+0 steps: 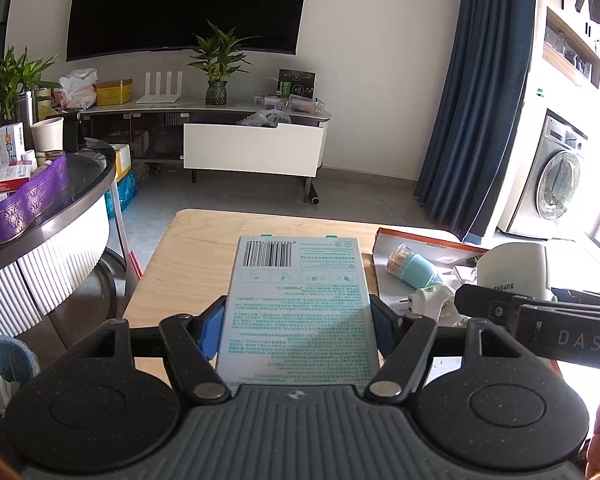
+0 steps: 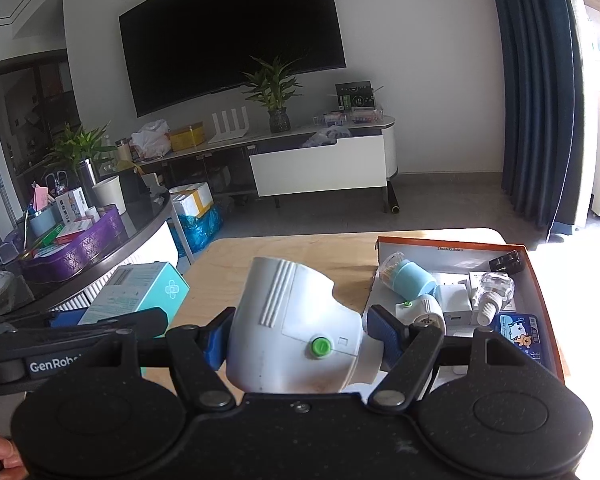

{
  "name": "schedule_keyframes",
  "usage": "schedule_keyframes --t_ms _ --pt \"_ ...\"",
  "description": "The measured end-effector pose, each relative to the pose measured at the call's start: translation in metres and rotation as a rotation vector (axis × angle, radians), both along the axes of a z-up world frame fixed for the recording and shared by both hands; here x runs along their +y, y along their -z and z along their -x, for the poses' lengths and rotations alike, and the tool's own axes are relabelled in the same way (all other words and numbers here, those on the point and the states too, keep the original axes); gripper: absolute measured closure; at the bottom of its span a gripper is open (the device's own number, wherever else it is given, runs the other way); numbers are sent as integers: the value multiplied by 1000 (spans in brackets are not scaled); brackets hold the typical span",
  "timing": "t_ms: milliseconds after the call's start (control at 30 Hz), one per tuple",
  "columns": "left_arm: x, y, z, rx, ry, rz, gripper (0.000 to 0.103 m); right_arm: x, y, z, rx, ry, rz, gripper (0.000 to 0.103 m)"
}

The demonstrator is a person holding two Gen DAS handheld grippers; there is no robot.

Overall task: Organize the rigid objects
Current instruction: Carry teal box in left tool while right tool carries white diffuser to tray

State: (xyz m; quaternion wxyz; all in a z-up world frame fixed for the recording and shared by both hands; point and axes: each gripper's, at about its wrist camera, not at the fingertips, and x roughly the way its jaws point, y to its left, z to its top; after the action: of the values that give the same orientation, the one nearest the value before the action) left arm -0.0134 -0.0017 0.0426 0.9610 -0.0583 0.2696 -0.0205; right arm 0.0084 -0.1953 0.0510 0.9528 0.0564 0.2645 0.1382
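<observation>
My left gripper is shut on a flat white and teal box with a barcode, held above the wooden table; the same box appears at the left of the right wrist view. In my right gripper, the blue pads press both sides of a white plastic device with a green button, so it is shut on it. That device also shows at the right of the left wrist view. An orange-rimmed box on the table holds a light blue jar, a small clear bottle and other small items.
A round glass-topped table with a purple tray of boxes stands at the left. Beyond the wooden table are the grey floor, a white TV stand and a dark blue curtain. A washing machine stands at the right.
</observation>
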Motion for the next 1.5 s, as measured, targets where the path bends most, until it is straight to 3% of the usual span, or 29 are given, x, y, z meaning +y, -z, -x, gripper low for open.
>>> schedule_keyframes --t_ms 567,1500 --pt "-30 2 2 -1 89 -18 32 -35 -3 15 -19 82 -20 19" --pt "-90 23 -27 43 254 -38 32 -103 12 11 14 241 -15 19"
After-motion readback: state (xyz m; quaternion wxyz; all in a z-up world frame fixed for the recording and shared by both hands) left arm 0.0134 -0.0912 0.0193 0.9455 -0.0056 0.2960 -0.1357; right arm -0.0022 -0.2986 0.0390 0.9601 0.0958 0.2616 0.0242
